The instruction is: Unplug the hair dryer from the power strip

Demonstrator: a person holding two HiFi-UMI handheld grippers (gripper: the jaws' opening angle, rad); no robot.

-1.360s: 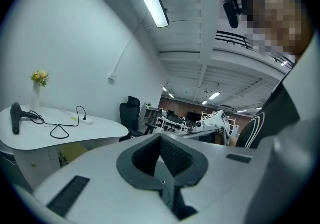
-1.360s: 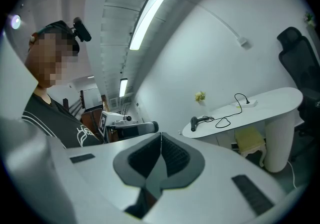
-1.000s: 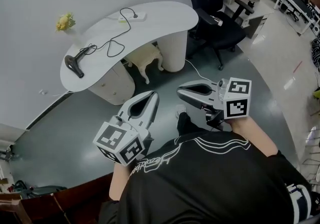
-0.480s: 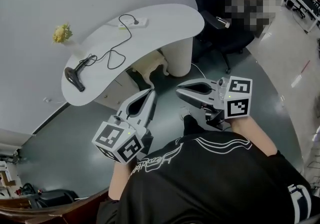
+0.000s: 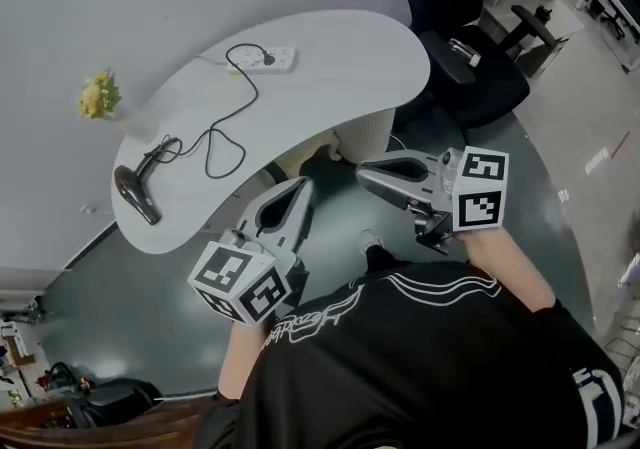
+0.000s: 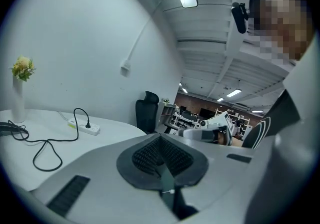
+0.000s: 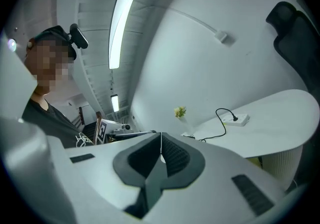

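- We are judging this the reach: left gripper (image 5: 298,191) and right gripper (image 5: 364,173) are hovering short of the curved white desk (image 5: 345,47), both clenched, empty.
- Matte black hair dryer (image 5: 135,195) is lying left, its thin cord (image 5: 213,130) looping to the far power strip (image 5: 284,58).
- Next is calling for opened jaws round the plug (image 5: 267,60).

hair dryer (image 5: 135,195): black | power strip (image 5: 268,59): white | desk (image 5: 340,57): white

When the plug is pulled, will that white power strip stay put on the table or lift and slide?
Probably lifts or slides: the power strip looks small and light, lying loose on the smooth table. The plug sits on top, so pulling would tug it upward. The black cord lies in slack loops, likely floppy.
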